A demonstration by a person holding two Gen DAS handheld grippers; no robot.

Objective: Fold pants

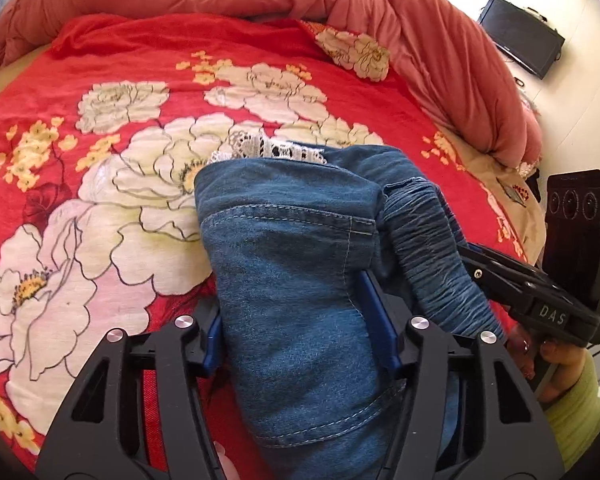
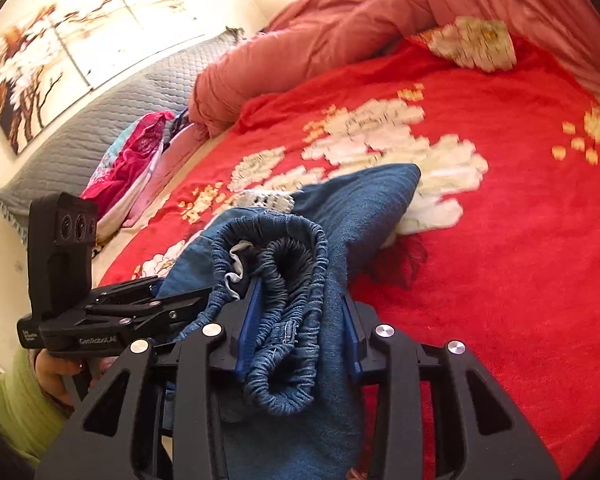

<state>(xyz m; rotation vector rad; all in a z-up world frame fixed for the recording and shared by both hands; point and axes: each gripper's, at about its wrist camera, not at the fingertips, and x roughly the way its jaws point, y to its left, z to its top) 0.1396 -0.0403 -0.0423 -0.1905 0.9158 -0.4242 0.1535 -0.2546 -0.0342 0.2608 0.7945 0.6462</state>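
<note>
Pants (image 1: 292,280), blue denim, bunched on the red flowered bedspread (image 1: 100,160), lifted at the near end. Left claw (image 1: 302,332) clamped on a thick fold of denim beside the waistband; right claw (image 2: 298,336) pinched on the gathered elastic waistband (image 2: 276,280) itself. Folding judged barely begun: fabric crumpled, no flat, neat fold visible, legs not laid out. White lace trim (image 1: 276,146) peeking beyond the denim, away from the claws. Legs and hems hidden under the bundle; lower denim cut off by the claws' bodies. Bedspread pattern in the right wrist view blurred.
</note>
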